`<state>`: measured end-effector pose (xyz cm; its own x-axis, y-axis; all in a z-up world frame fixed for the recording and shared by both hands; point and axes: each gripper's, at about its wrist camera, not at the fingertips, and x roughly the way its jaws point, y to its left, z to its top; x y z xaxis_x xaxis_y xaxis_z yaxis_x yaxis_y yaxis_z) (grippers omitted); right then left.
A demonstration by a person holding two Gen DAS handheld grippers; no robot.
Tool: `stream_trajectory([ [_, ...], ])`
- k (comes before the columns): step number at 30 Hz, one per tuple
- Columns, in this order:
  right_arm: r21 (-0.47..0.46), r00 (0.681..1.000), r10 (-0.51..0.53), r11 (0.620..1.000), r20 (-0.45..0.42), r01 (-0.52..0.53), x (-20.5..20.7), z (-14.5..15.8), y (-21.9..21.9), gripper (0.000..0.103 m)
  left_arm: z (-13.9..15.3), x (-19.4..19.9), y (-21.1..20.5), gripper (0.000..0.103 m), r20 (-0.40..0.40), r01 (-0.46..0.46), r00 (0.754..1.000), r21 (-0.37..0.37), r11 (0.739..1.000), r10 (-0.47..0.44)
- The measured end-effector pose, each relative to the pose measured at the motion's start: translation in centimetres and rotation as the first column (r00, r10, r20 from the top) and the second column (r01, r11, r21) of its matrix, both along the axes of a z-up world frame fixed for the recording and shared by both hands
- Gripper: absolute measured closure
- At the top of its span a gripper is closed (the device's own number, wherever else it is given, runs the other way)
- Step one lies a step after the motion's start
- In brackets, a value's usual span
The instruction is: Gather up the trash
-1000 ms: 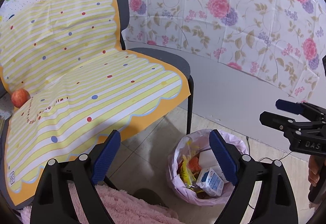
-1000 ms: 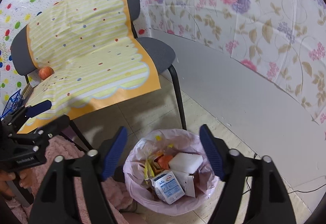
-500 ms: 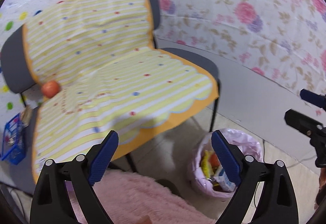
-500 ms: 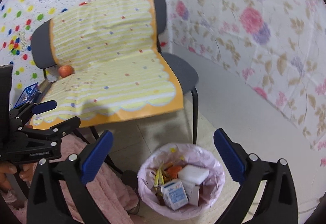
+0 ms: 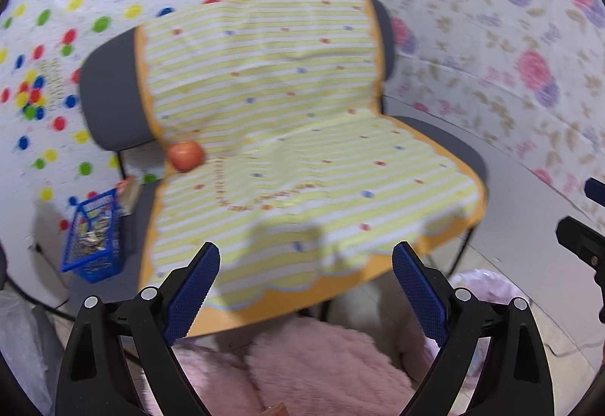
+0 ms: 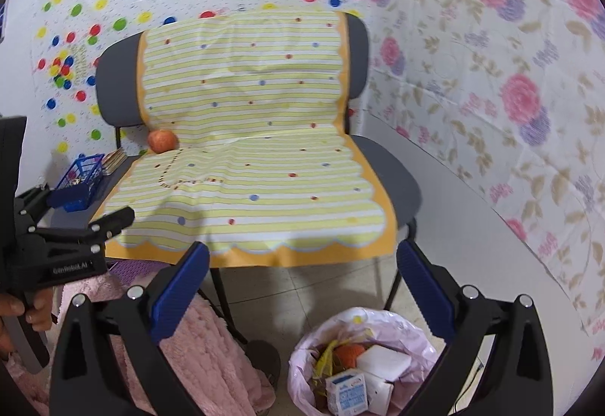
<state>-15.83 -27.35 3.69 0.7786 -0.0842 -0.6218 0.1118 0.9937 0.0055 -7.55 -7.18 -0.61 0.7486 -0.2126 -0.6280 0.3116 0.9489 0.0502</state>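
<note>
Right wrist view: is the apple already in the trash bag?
No, the apple sits on the chair's striped cover; the trash bag stands on the floor.

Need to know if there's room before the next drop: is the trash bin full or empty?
Partly full. The pink-lined trash bin holds a milk carton, a white block and wrappers, reaching close to its rim.

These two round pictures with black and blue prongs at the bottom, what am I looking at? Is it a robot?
No robot: a person holds a two-finger grabber in each hand, each carrying a wide-angle camera. One picture looks along the left gripper, the other along the right gripper. Both are open and hold nothing. Ahead stands a chair draped with a striped yellow mat, with an apple lying on it. On the floor sits a bin lined with a pink bag, already holding a carton and other trash.
</note>
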Motion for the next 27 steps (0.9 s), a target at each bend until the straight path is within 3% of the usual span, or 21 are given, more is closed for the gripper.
stream_trajectory([
  [10, 0.015, 0.995, 0.096, 0.995, 0.022, -0.096, 4.4, 0.5, 3.1, 0.006, 0.6, 2.0, 3.5, 0.011, 0.003, -0.119, 0.993, -0.015, 0.993, 0.119],
  [27, 0.024, 0.994, 0.107, 0.994, 0.001, -0.107, 6.3, -0.1, 3.7, 0.006, 0.0, 3.0, 4.0, 0.011, -0.015, -0.134, 0.991, -0.024, 0.991, 0.134],
])
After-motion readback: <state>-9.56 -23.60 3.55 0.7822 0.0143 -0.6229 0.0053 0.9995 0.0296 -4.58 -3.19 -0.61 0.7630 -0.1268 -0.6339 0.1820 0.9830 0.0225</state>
